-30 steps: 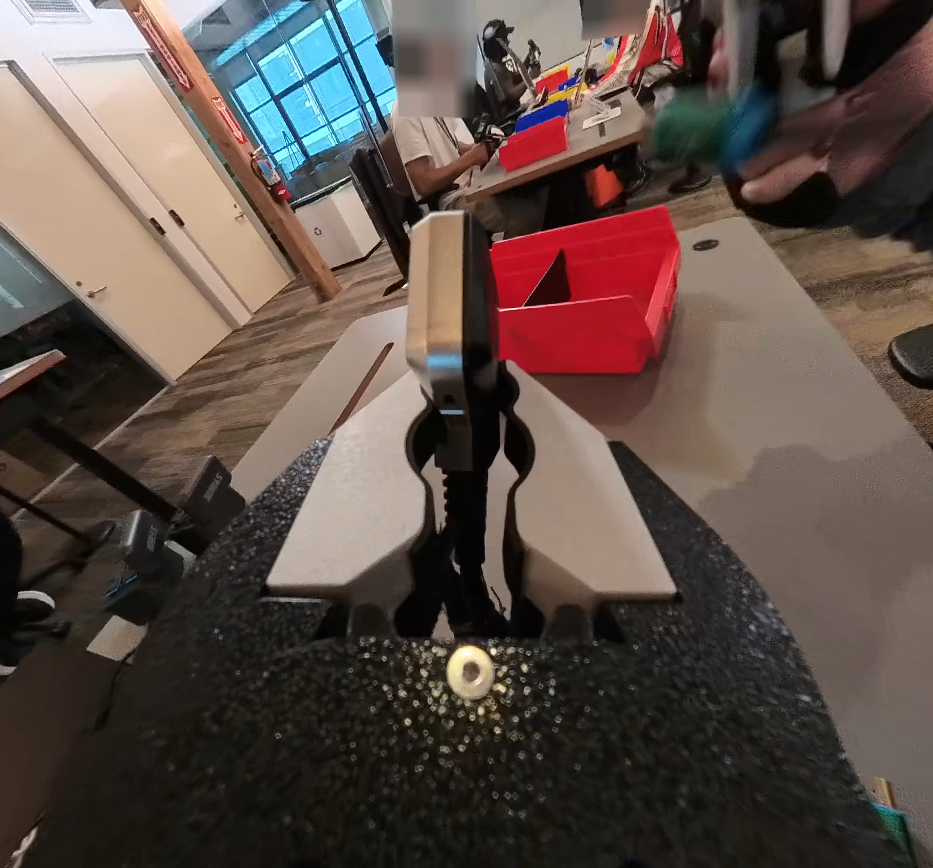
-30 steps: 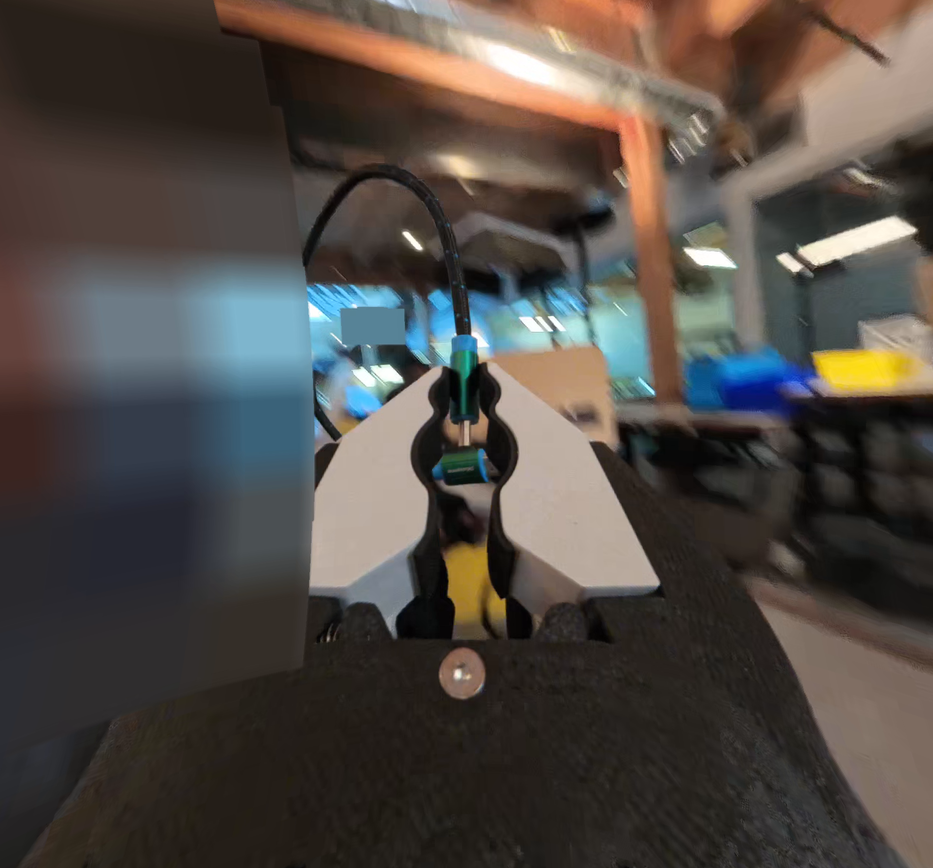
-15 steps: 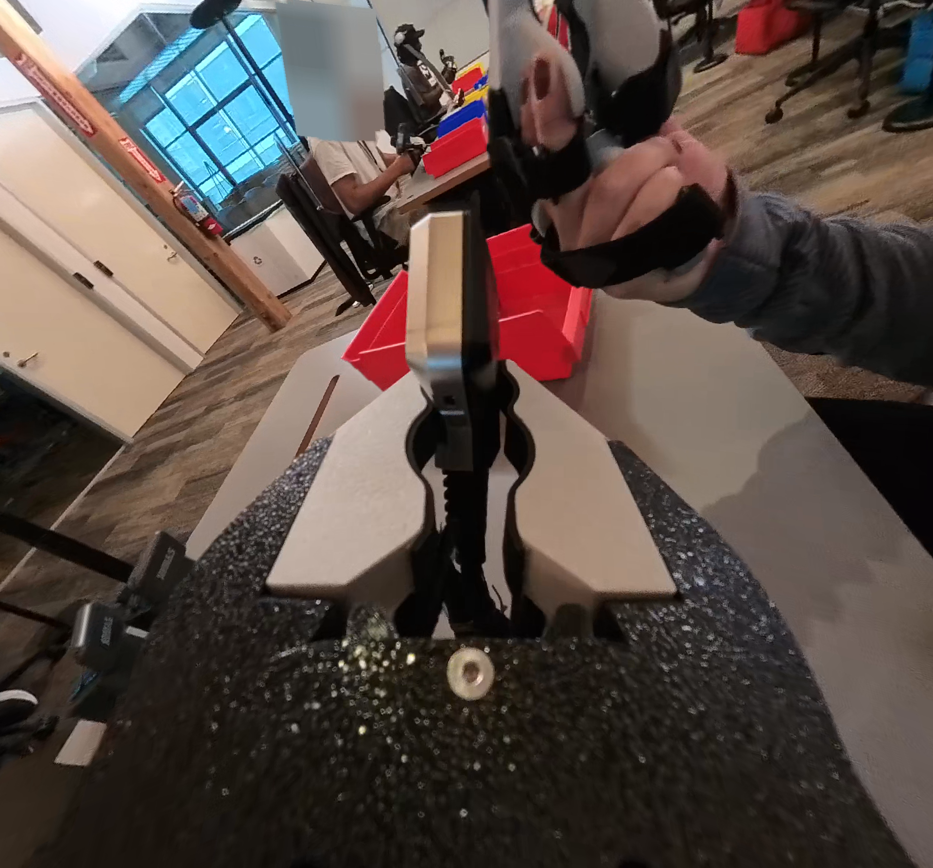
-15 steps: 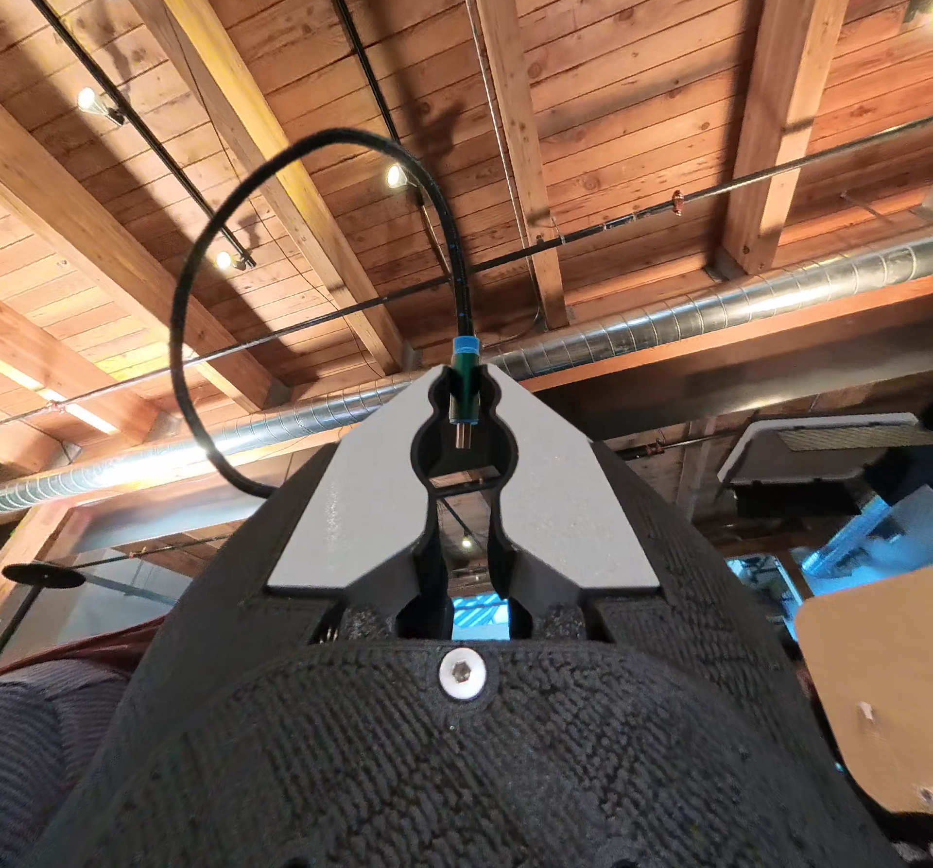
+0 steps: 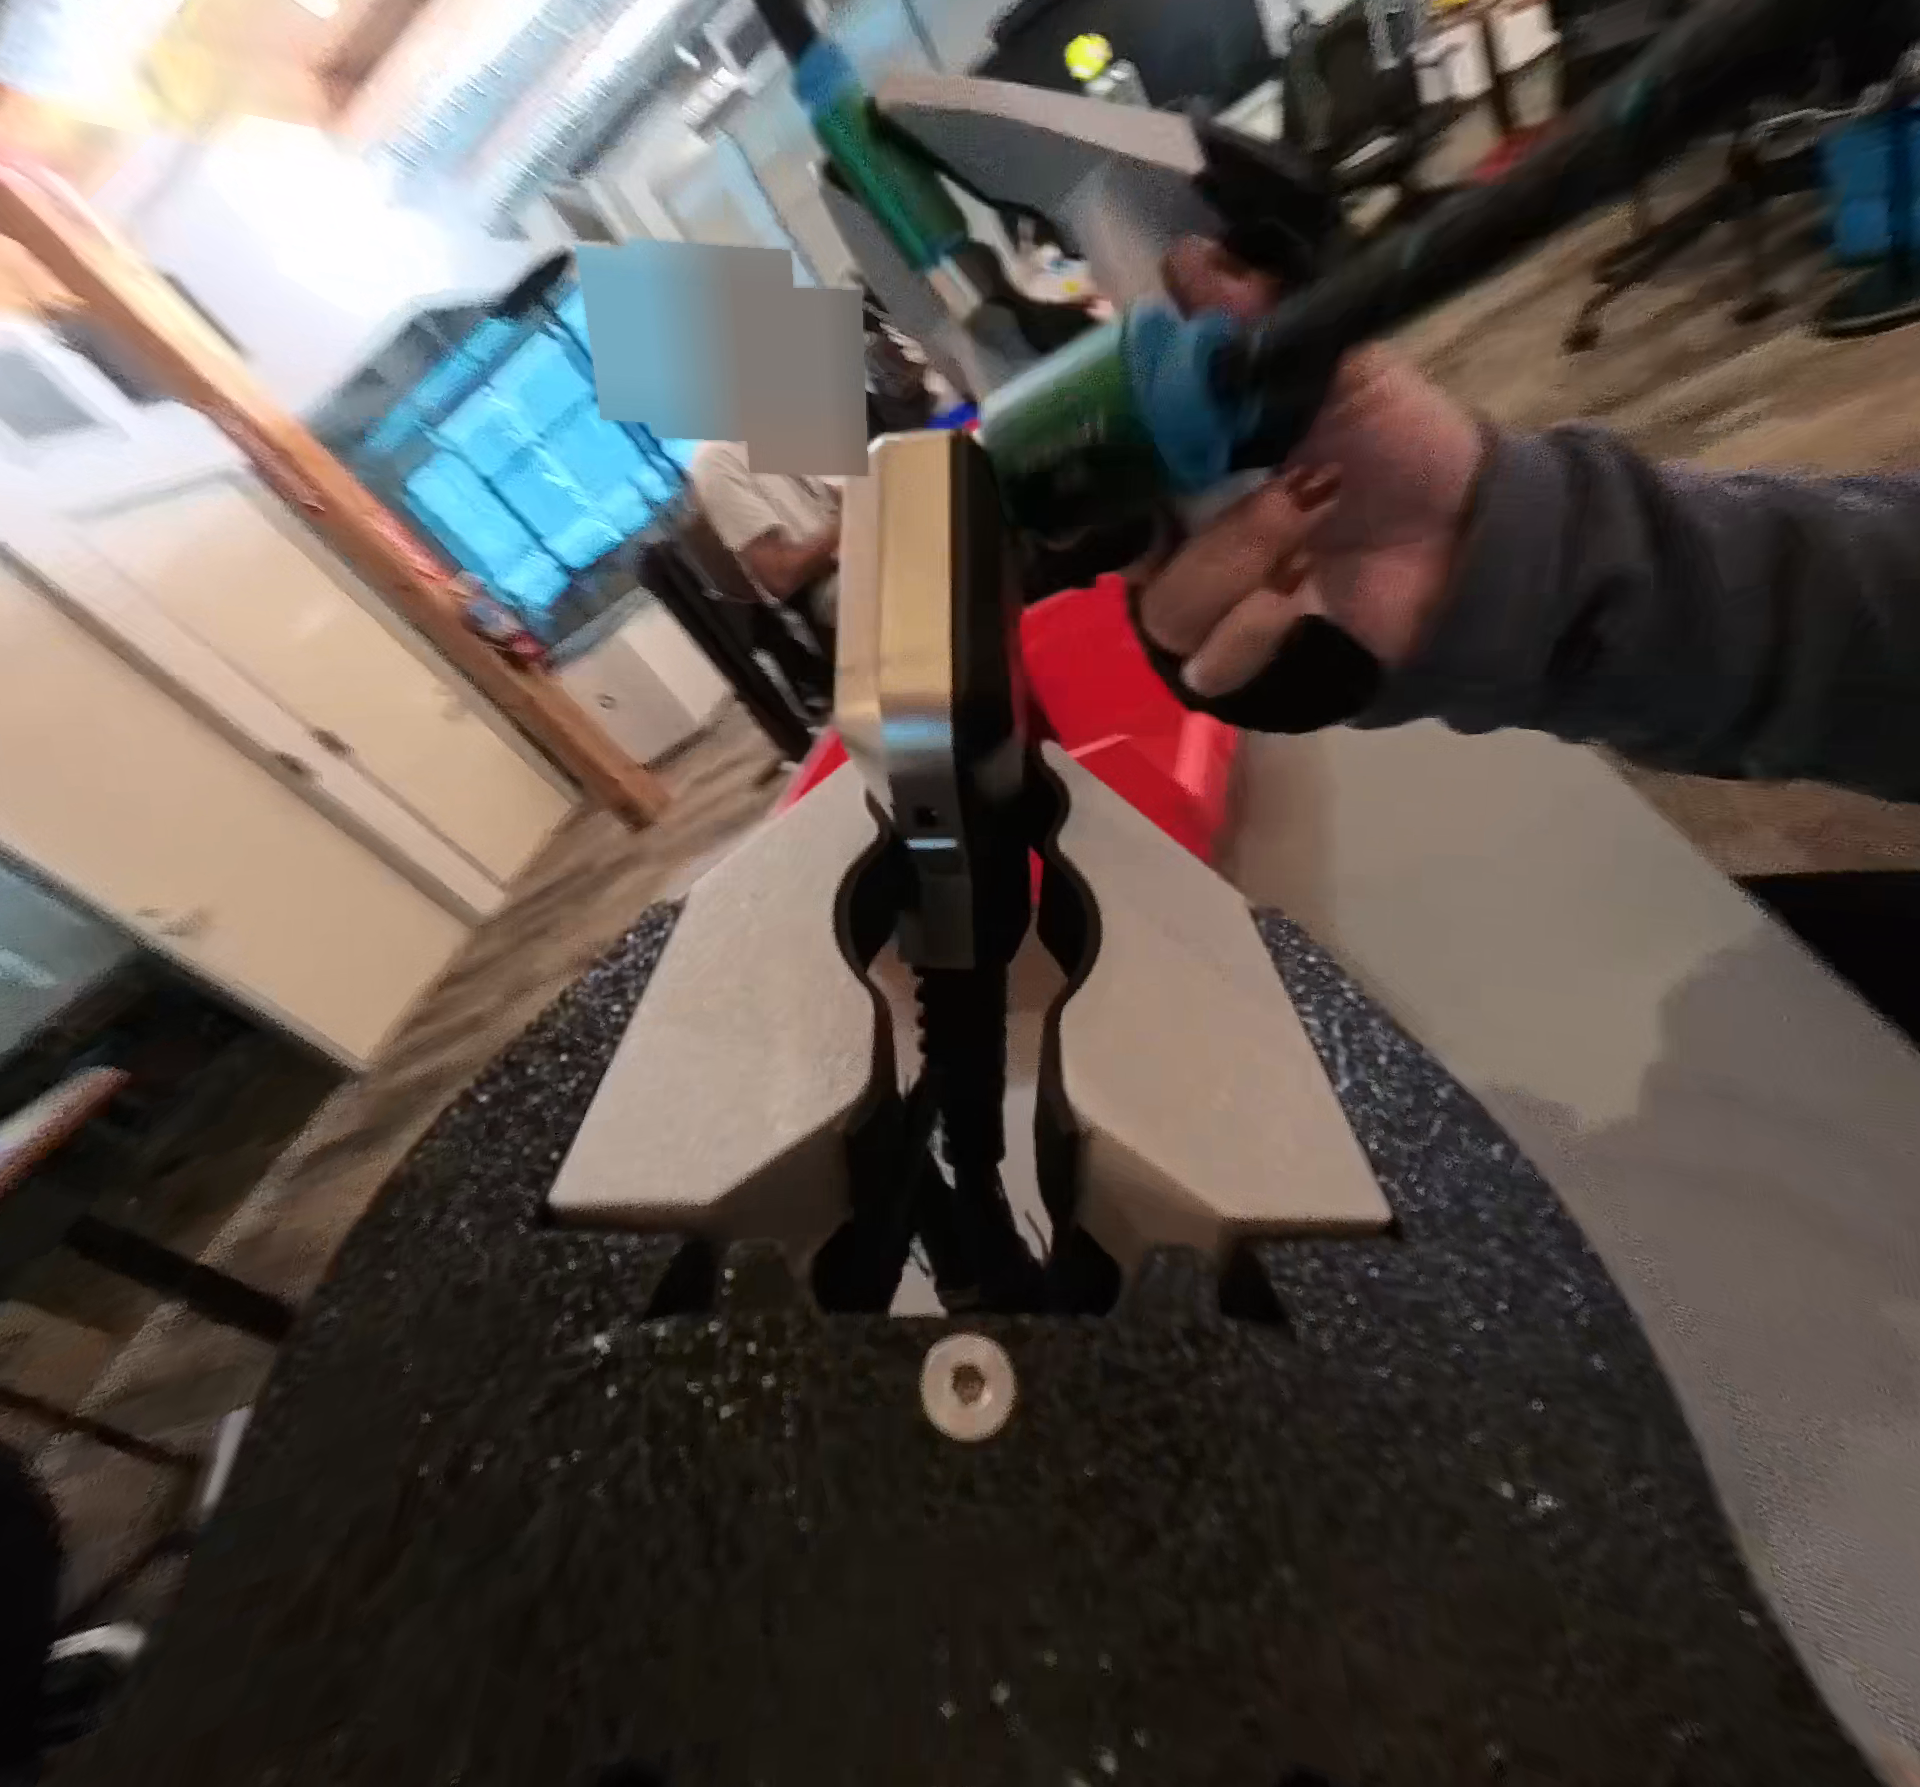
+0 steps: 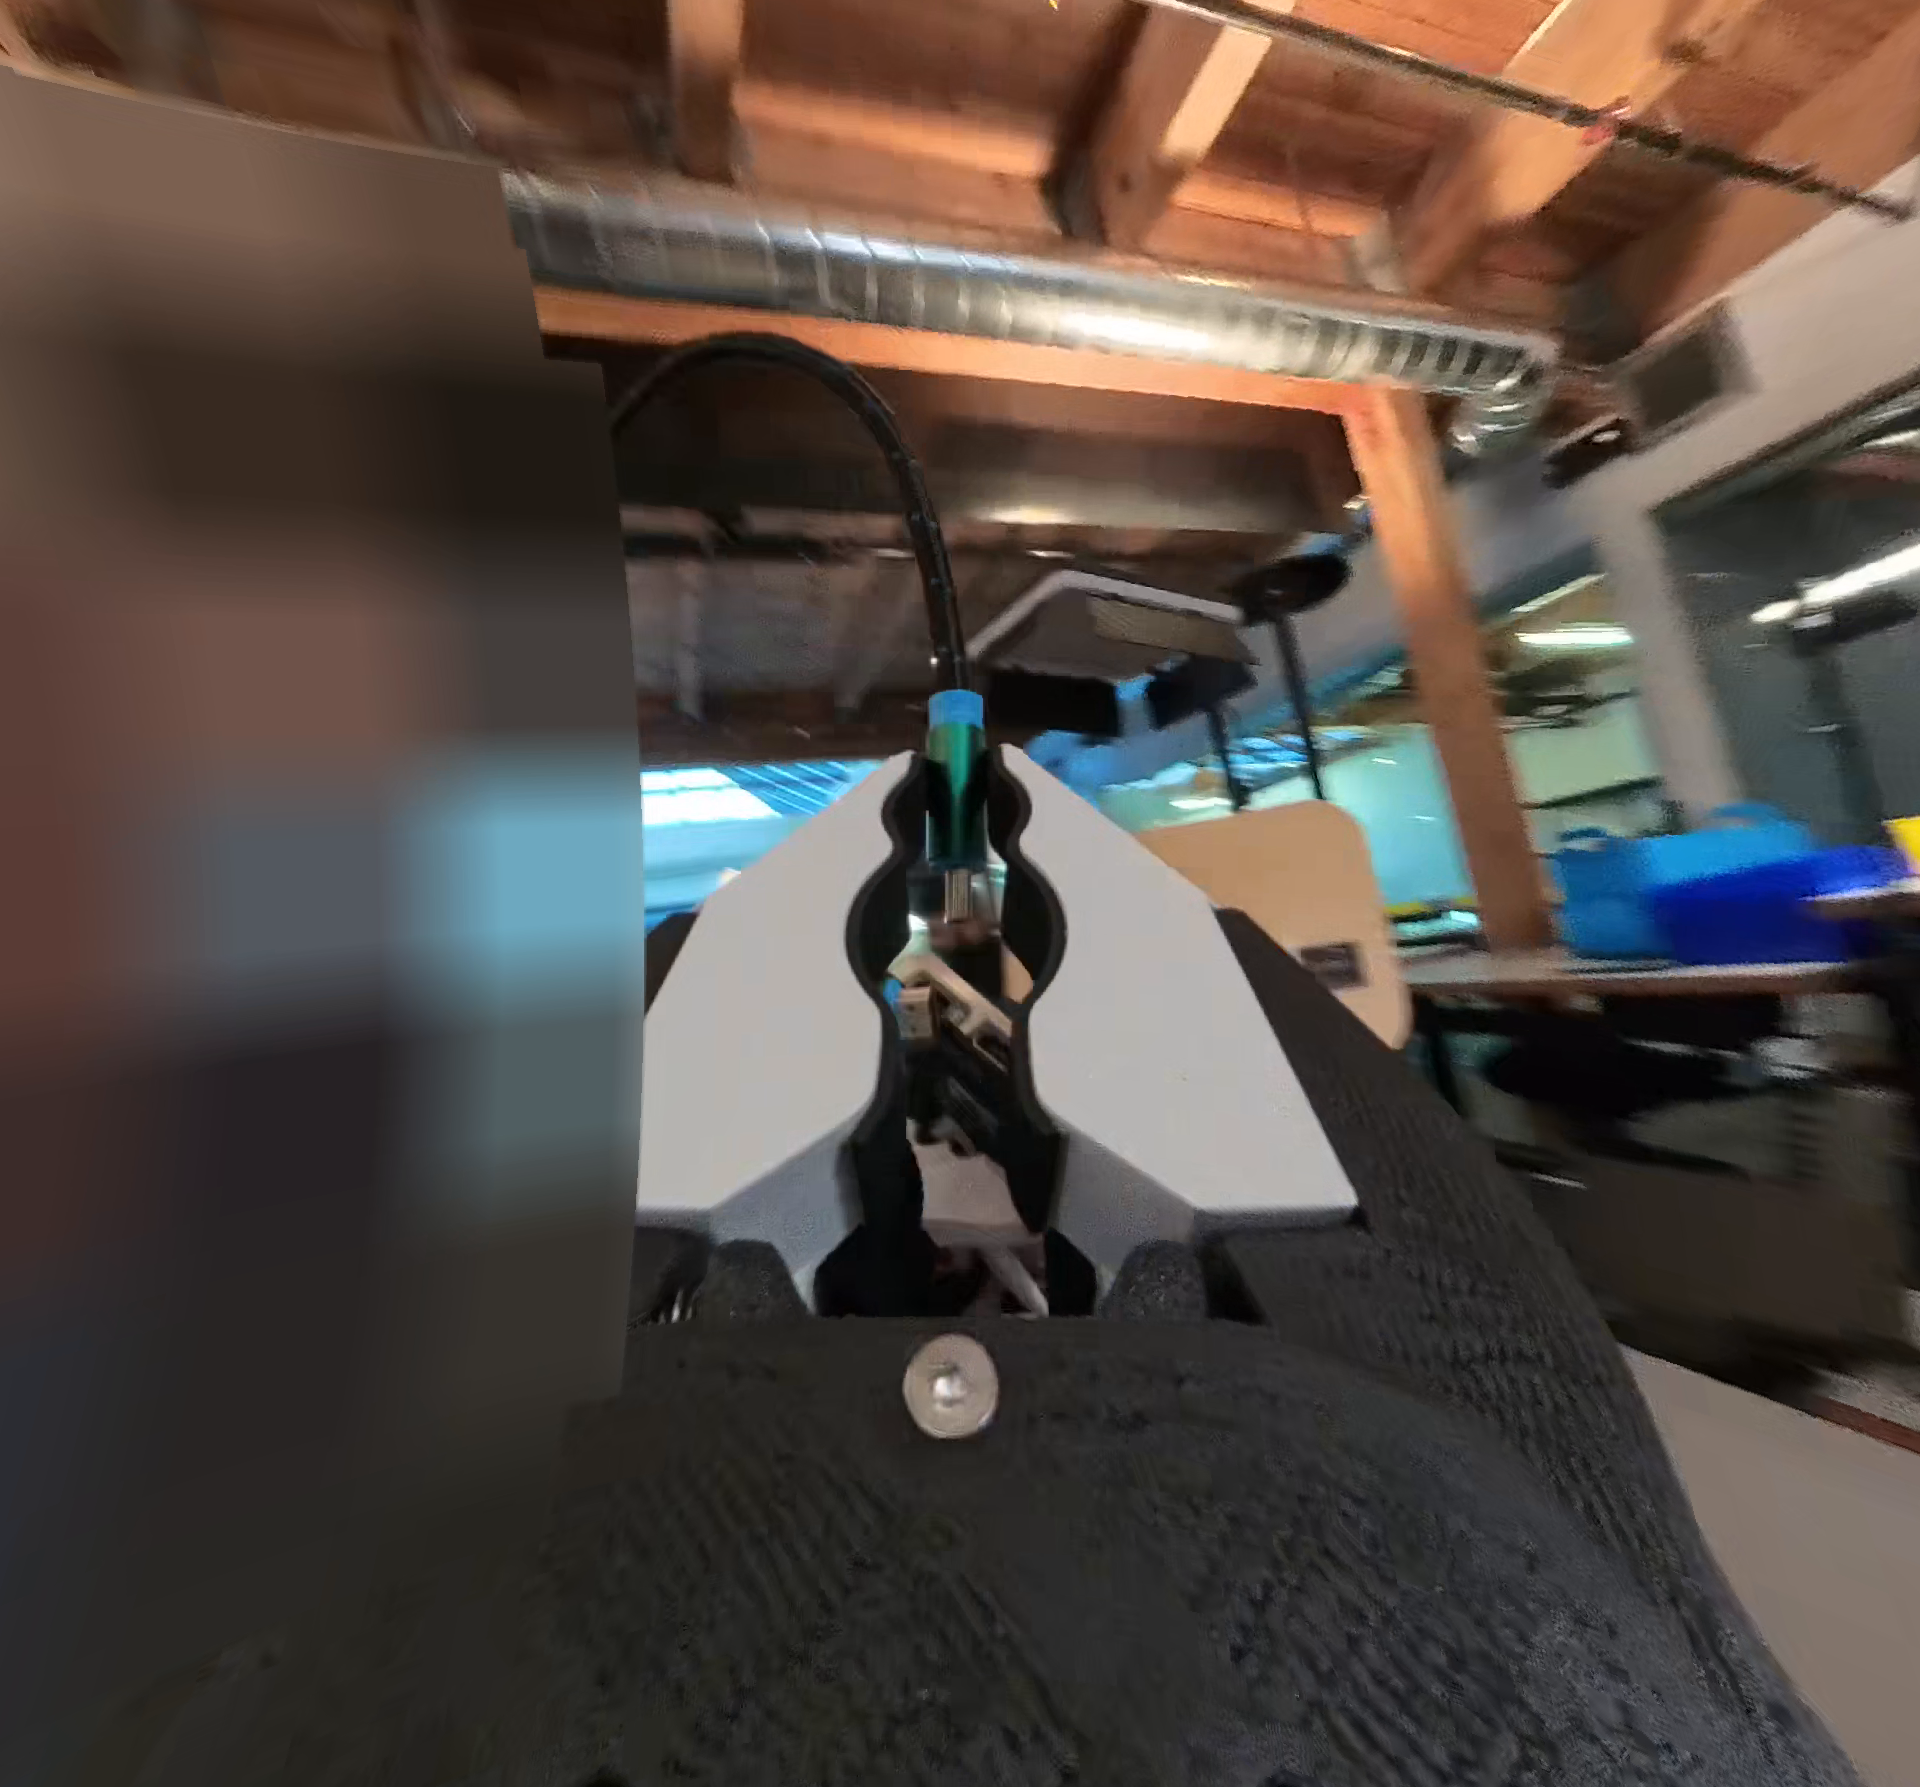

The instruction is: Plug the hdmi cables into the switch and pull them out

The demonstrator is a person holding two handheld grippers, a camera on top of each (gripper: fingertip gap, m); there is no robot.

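My left gripper [image 5: 951, 781] is shut on the silver HDMI switch [image 5: 904, 636], which stands upright and edge-on between the fingers above the grey table [image 5: 1507, 958]. My right gripper [image 6: 958, 761] is shut on a green HDMI plug with a blue collar [image 6: 954, 802]. Its black cable [image 6: 914, 511] arcs up and to the left. In the left wrist view this plug [image 5: 883, 168] is up and behind the switch, held over a person's hand [image 5: 1299, 553]. A second green plug [image 5: 1070, 428] lies against the switch's right side; I cannot tell whether it is inserted.
A red bin [image 5: 1122, 698] stands on the table just behind the switch. A person [image 5: 758, 511] sits at a desk far behind. A wooden post [image 5: 416, 574] and doors are on the left. The right wrist view shows ceiling beams and a duct [image 6: 1039, 293].
The right gripper has tilted down from facing the ceiling to facing the room. In the left wrist view the hand and green plugs have come closer to the switch, and the view has tilted.
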